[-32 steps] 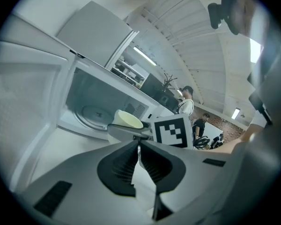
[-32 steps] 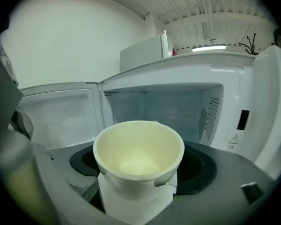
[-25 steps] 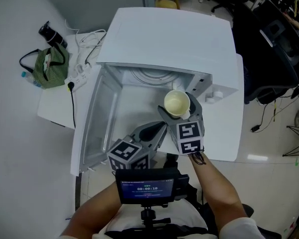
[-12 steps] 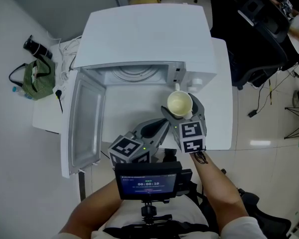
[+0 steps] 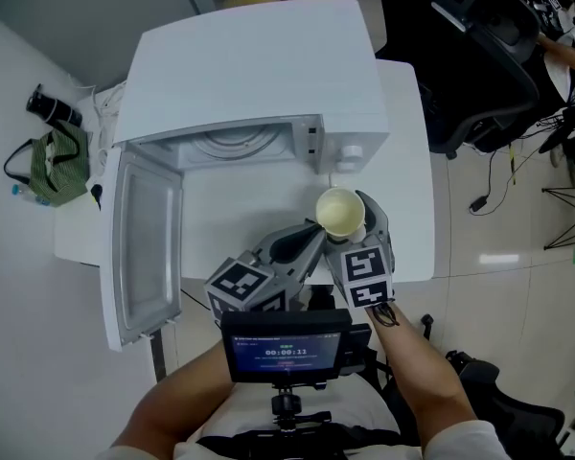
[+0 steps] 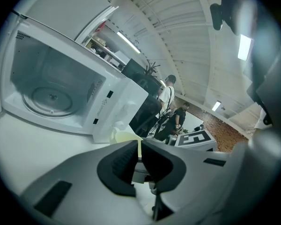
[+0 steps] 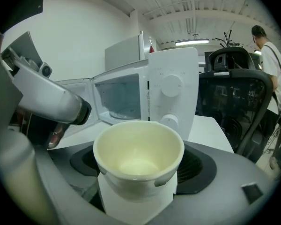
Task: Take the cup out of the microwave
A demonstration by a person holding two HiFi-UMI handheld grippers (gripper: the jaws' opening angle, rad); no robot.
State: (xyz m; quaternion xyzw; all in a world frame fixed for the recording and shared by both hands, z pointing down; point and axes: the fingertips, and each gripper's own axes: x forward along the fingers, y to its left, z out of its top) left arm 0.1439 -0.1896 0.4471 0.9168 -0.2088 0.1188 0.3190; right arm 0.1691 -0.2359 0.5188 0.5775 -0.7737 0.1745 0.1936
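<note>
Right gripper (image 5: pixel 348 226) is gripping the cup (image 7: pixel 137 146), jaws standing wide with a pad pressing on each side of the bowl; cup is sitting upright, mouth up, looking empty inside. Cup is clear of the microwave (image 5: pixel 259 65), hanging in front of the panel (image 7: pixel 172 95) and to the right of the open cavity, over the front part of the surface (image 5: pixel 407 142); whether its base is touching the surface I cannot tell, though from the right gripper view it seems to be riding in the air. Door (image 5: pixel 144 247) is standing wide open to the left, and the turntable (image 6: pixel 51 97) is lying bare in the cavity. Left gripper (image 6: pixel 139 146) is hovering just beside the right one, jaws together with nothing between them, pointing toward the cup without touching it. Judging the step in hand: the lift-out itself is looking done, and the work is now at the carry-and-place stage, with the cup waiting for somewhere to land. Next move, as I am reading it, is calling for a steady lowering onto a bare patch of surface in front of the microwave, keeping the cup level so it is not tipping in the wide grip, and the jaws parting only once the base is resting flat. Left gripper is having no evident job here beyond staying out of the way
</note>
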